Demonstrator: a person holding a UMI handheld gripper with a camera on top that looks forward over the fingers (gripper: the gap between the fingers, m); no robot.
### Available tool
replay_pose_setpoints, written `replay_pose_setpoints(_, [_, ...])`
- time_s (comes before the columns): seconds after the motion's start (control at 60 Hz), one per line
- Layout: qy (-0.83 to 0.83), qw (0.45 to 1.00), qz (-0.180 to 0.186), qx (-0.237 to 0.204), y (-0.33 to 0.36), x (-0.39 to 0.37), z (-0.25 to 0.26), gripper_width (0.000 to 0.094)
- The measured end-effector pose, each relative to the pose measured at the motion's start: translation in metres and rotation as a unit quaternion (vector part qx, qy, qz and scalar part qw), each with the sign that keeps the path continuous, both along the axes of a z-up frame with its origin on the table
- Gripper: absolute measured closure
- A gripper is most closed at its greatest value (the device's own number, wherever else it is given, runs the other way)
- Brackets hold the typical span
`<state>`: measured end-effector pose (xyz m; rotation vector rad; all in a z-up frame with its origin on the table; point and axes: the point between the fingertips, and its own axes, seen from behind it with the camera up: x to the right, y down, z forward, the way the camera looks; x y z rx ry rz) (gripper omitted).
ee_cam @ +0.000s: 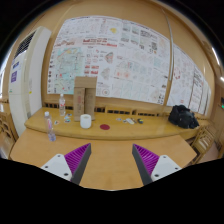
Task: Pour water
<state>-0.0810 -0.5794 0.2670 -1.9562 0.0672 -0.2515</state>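
Observation:
My gripper [112, 160] is open and empty, its two purple-padded fingers [76, 158] wide apart above the near wooden table [112, 170]. Well beyond the fingers, on a long wooden table [130, 128], a white cup [86, 121] stands in front of a brown cardboard box [85, 94]. A clear plastic bottle [50, 127] stands at the left near that table's front edge. A second clear bottle [61, 105] stands farther back, left of the box. All are far from the fingers.
A black bag [183, 117] lies at the right end of the far table. Small pink items [128, 121] lie mid-table. A white air-conditioner cabinet [28, 70] stands at the left. Posters [110, 55] cover the back wall.

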Motion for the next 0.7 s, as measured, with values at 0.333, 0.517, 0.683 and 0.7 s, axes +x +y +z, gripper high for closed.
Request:
replay_pose_setpoints(0.333, [0.031, 0.996, 0.049, -0.064, 0.037, -0.124, -0.140, 0.0097])
replay_pose_setpoints(0.517, [0.075, 0.990, 0.103, -0.063, 0.114, -0.251, -0.186, 0.0115])
replay_pose_setpoints(0.683, [0.099, 0.985, 0.132, -0.046, 0.207, -0.339, -0.206, 0.0120])
replay_pose_setpoints(0.7, [0.100, 0.985, 0.133, -0.043, 0.217, -0.344, -0.207, 0.0119])
